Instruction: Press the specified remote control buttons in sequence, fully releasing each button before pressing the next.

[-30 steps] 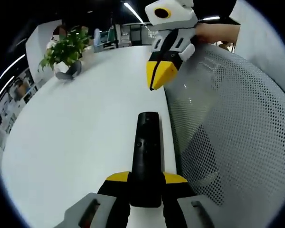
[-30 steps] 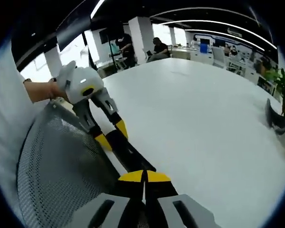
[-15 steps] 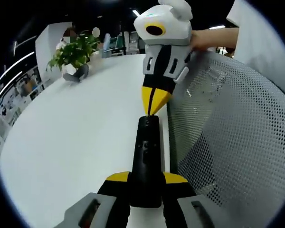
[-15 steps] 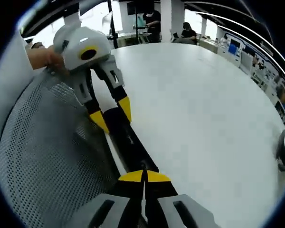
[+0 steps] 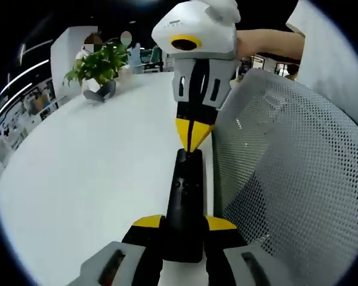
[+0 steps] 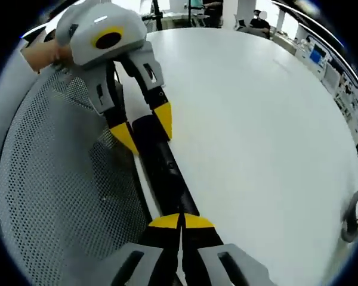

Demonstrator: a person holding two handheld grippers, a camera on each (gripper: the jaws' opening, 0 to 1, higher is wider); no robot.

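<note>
While the left gripper (image 5: 182,229) pinches the black remote control (image 5: 185,202) by its near end at the white table's (image 5: 83,173) edge, the right gripper (image 6: 180,223), tips pressed together, touches its far end. Slim, rigid, probably slick plastic; hold its sides.

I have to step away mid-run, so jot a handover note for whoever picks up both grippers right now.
Left gripper: shut on the black remote, holding it above the white table.
Right gripper: jaws shut, tips at the remote's far end.
A mesh chair back is beside the remote; a potted plant stands far off.
Done: cannot tell which buttons were pressed.
Left: press, release fully, then continue the sequence.
</note>
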